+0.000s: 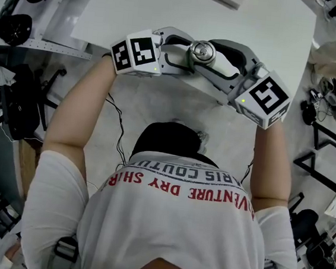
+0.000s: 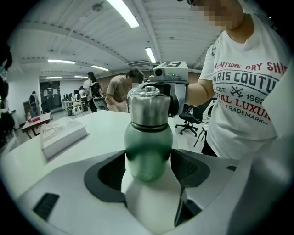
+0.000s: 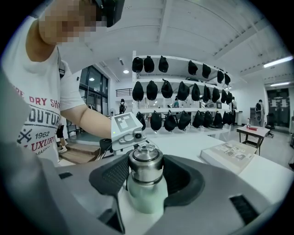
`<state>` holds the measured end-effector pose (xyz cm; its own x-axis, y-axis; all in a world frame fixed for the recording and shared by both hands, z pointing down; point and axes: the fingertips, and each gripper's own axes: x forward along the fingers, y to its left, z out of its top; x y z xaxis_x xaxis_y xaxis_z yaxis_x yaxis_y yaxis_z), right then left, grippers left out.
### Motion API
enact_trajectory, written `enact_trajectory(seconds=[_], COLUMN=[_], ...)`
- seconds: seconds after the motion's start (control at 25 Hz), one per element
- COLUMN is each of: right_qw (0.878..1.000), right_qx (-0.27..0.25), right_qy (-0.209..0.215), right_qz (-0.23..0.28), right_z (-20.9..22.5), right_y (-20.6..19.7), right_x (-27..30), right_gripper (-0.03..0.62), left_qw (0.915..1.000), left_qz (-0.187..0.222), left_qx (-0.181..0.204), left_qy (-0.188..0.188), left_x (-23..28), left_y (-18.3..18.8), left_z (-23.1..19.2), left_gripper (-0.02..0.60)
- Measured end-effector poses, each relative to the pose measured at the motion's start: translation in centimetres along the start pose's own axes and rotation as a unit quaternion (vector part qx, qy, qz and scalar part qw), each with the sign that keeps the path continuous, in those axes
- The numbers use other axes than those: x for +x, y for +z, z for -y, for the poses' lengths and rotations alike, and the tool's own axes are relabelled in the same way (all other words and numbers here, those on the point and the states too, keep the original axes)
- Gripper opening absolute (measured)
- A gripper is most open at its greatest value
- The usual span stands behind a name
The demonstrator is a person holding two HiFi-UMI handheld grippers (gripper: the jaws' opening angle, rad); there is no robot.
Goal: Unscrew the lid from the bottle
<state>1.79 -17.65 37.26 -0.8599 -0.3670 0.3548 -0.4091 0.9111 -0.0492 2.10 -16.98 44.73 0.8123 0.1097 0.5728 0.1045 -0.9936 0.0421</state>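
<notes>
White table (image 1: 169,11) fills the top of the head view, in an open workroom with strip lights overhead and a wall rack of black bags (image 3: 179,92) behind. A flat box (image 3: 232,153) lies further back on the table, well apart from the grippers.

The person stands at the near edge with both arms raised and the two grippers brought together, tip to tip, on the bottle (image 2: 148,147). It is held upright between them, right at the table's near edge; whether its base rests on the top cannot be told.

The left gripper (image 1: 185,54) comes in from the left, its dark pads (image 2: 186,167) clamped on the green body of the bottle, below the neck.

The right gripper (image 1: 218,58) reaches in from the opposite side and higher, its jaws closed round the steel lid (image 3: 146,167).

The lid sits on the bottle, a dark ring showing where steel meets green.
</notes>
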Motion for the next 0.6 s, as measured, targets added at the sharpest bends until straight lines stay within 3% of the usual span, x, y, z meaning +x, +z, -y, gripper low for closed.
enact_trajectory(seconds=[0.2, 0.4, 0.6], right_qw=[1.000, 0.999, 0.994], right_qx=[0.007, 0.021, 0.061], right_qy=[-0.008, -0.013, -0.041], right_qz=[0.006, 0.024, 0.077], right_z=[-0.1, 0.2, 1.1], right_y=[0.2, 0.9, 3.1], right_x=[0.1, -0.4, -1.5], right_gripper=[0.236, 0.236, 0.236], left_qw=[0.9998, 0.9989, 0.9957], left_qz=[-0.015, 0.020, 0.052], left_qx=[0.008, -0.026, -0.049], left_qy=[0.013, 0.033, 0.059], left_x=[0.5, -0.3, -2.3], left_y=[-0.4, 0.2, 1.0], left_z=[0.3, -0.1, -0.4], left_gripper=[0.321, 0.335, 0.350])
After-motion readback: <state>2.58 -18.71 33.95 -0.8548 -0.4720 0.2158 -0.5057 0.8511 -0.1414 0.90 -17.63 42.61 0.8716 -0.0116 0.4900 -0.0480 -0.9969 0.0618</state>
